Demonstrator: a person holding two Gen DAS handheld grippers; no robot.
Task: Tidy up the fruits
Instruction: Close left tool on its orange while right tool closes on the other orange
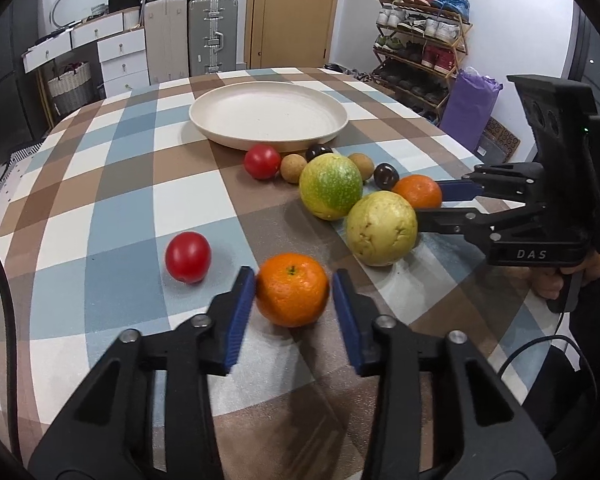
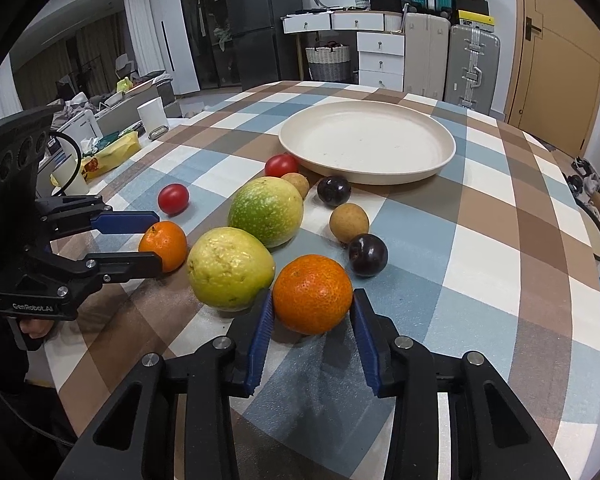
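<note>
L fingers (image 1: 236,312) hug one tangerine (image 1: 292,290), R fingers (image 2: 262,332) hug another tangerine (image 2: 313,294). Plate (image 2: 440,160) sits straight ahead, empty.

Clutter round a checked tablecloth (image 1: 100,208)
Behind: wooden door (image 1: 294,12), silver suitcase (image 1: 213,34), white drawers (image 1: 122,56), woven basket (image 1: 70,84); loaded shoe rack (image 1: 420,52) beside purple bag (image 1: 470,104); dark fridge (image 2: 256,20) far left.
</note>
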